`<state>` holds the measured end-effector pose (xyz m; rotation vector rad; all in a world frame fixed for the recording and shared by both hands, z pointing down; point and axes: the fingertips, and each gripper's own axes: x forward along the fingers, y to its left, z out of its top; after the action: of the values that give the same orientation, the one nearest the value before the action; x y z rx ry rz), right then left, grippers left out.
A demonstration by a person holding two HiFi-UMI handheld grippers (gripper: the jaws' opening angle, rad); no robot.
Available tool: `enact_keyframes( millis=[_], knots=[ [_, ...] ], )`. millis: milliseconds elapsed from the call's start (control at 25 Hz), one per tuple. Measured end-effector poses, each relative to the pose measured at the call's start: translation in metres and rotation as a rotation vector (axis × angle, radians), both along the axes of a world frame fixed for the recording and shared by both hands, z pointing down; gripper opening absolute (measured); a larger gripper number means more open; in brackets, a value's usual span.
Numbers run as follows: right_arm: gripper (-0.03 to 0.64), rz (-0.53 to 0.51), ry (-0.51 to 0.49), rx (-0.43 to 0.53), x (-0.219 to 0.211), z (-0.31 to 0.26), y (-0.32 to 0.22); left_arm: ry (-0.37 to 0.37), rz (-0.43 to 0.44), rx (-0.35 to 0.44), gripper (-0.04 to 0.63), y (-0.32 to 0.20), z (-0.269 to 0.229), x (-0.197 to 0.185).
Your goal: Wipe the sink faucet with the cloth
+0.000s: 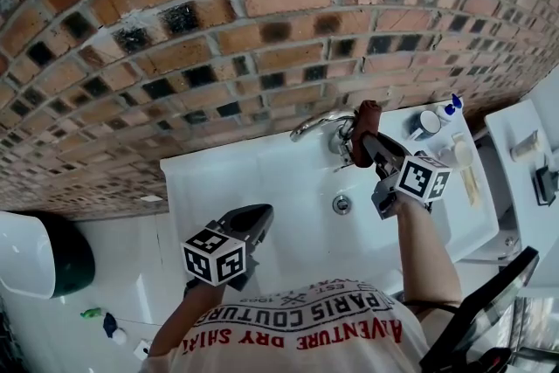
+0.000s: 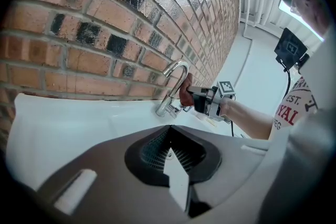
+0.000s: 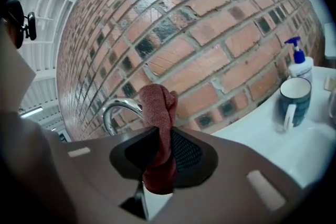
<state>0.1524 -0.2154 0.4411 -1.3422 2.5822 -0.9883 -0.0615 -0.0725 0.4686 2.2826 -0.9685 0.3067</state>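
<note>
The shirt (image 1: 297,329) has red and white letters on it. From the head view they sit upside down, and I can read "PARIS COUTUR" and "AVENTURE DRY SHIR". In the left gripper view the shirt shows "EST." and the letters "YAL". The bottle (image 3: 300,63) has a white label, but its print is too small to read.

The cloth (image 3: 157,113) is dark red and looks soft and a bit fuzzy. It is folded into a thick strip. The right gripper (image 3: 157,150) has its jaws closed on the cloth. The strip stands up out of the jaws and a short end hangs below them.

The top of the cloth is right by the faucet (image 3: 118,113), next to its bent neck. I cannot tell if it touches the metal. The faucet is shiny and silver and curves over like a hook. It stands at the back of the white sink (image 1: 288,188), in front of the brick wall (image 1: 218,31). In the head view the cloth (image 1: 365,131) is just to the right of the faucet (image 1: 319,125).

The left gripper (image 2: 169,147) is held low over the sink, well apart from the faucet. Its jaws are closed together with nothing in them.

A blue mug (image 3: 294,99) stands on the sink edge near the bottle.
</note>
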Motion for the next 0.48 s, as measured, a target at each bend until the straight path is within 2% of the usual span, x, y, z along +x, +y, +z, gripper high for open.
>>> enact_keyframes(
  millis=[160, 480],
  knots=[
    [0.072, 0.019, 0.046, -0.083, -0.003, 0.039, -0.002, 0.000, -0.003, -0.007, 0.005, 0.001, 0.002, -0.001],
    [0.072, 0.036, 0.059, -0.081, -0.008, 0.053, -0.005, 0.002, -0.007, -0.014, 0.005, -0.001, 0.006, -0.001]
  ],
)
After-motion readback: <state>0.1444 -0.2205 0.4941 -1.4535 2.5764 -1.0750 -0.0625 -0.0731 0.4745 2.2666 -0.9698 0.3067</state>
